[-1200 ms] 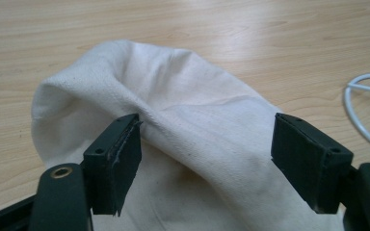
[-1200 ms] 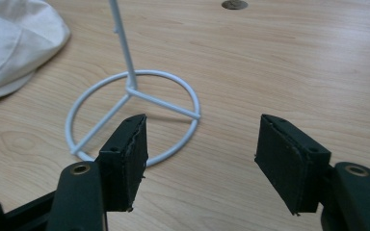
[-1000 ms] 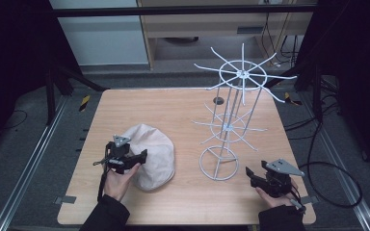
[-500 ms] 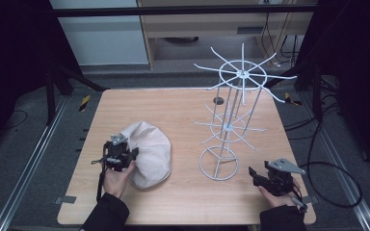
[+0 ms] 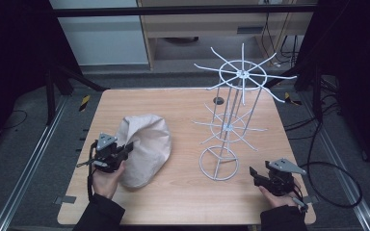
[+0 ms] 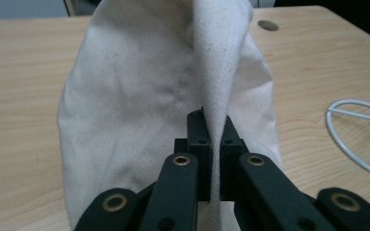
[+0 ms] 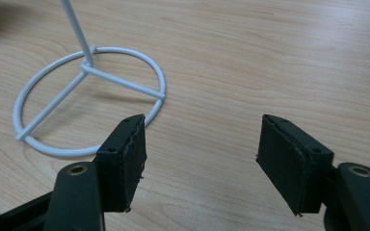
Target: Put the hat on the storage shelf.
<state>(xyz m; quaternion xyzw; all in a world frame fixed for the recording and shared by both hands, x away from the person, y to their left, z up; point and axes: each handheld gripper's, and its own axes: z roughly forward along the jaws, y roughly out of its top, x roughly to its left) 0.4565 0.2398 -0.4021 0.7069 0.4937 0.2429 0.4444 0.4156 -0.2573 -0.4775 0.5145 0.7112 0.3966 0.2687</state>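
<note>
At the left of the desk [image 5: 183, 103], our left tool [image 5: 120, 151] is clamped on a raised fold of the beige cloth cap [image 5: 144, 147], which lies on the wood left of center. The white wire rack [image 5: 229, 125] stands right of center, its ring base on the desk. Near the front right corner, our right tool [image 5: 255, 175] rests just beside that base, jaws wide apart and empty.

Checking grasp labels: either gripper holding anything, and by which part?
Left gripper pinches a raised fold at the near edge of the beige cap. Right gripper is open, holding nothing.
</note>
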